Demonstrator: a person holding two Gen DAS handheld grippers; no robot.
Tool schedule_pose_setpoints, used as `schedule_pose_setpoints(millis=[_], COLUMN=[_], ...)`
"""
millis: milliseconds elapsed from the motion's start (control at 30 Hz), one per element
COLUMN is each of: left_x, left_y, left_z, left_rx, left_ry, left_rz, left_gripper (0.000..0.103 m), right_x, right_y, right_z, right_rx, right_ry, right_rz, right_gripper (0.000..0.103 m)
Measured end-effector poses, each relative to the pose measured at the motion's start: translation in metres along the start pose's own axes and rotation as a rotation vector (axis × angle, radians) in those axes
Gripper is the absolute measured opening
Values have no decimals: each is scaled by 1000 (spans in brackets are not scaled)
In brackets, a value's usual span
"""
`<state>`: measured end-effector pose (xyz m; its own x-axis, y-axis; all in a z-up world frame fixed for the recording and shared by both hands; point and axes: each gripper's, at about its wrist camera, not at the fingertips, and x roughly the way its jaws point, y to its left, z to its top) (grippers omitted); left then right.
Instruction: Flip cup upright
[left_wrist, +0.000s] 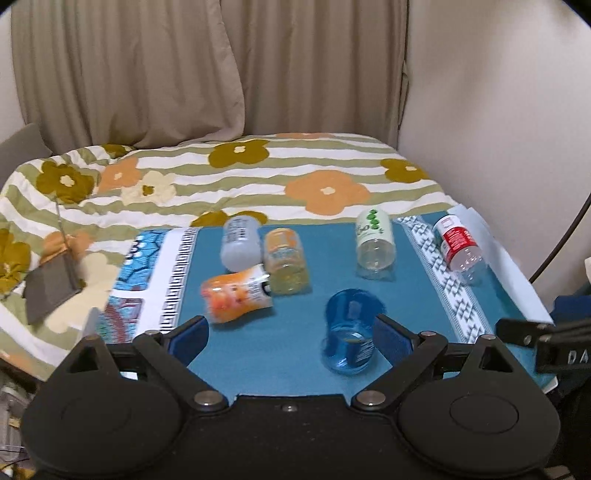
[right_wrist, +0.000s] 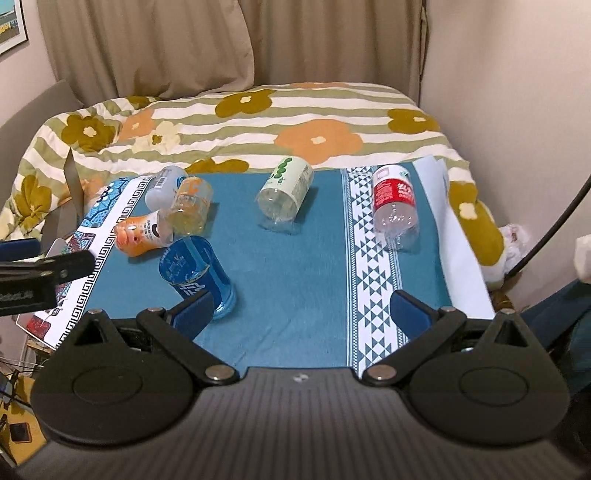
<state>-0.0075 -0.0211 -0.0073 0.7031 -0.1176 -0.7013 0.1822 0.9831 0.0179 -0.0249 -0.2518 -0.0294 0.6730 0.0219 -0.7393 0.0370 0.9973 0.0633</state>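
A clear blue cup (left_wrist: 351, 330) stands on the teal cloth (left_wrist: 295, 354), close to the right finger of my open left gripper (left_wrist: 291, 332), partly between the fingers. In the right wrist view the blue cup (right_wrist: 197, 275) stands near the left finger of my open, empty right gripper (right_wrist: 303, 314). An orange cup (left_wrist: 236, 295) lies on its side to the left. A yellow cup (left_wrist: 286, 260), a grey-white cup (left_wrist: 240, 242), a green-dotted cup (left_wrist: 375, 240) and a red-labelled cup (left_wrist: 460, 245) lie on their sides further back.
The cloth covers a low table against a bed with a flowered striped quilt (left_wrist: 258, 173). Curtains hang behind, and a wall (left_wrist: 498, 110) is on the right. A grey pad (left_wrist: 48, 290) lies on the quilt at left. The other gripper's arm (right_wrist: 40, 273) shows at left.
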Motion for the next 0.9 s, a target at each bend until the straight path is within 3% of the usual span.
schedule_pose_setpoints(millis=[433, 900], left_x=[-24, -33], left_y=[19, 24], left_z=[-20, -26], left_rx=[-4, -3], left_ry=[-13, -31], left_rz=[28, 18], left_gripper=[97, 97], right_x=[-20, -26], right_y=[23, 30], right_z=[-12, -16], right_rx=[-23, -12], right_ry=[-13, -30], right_rz=[-71, -80], right_gripper=[103, 103])
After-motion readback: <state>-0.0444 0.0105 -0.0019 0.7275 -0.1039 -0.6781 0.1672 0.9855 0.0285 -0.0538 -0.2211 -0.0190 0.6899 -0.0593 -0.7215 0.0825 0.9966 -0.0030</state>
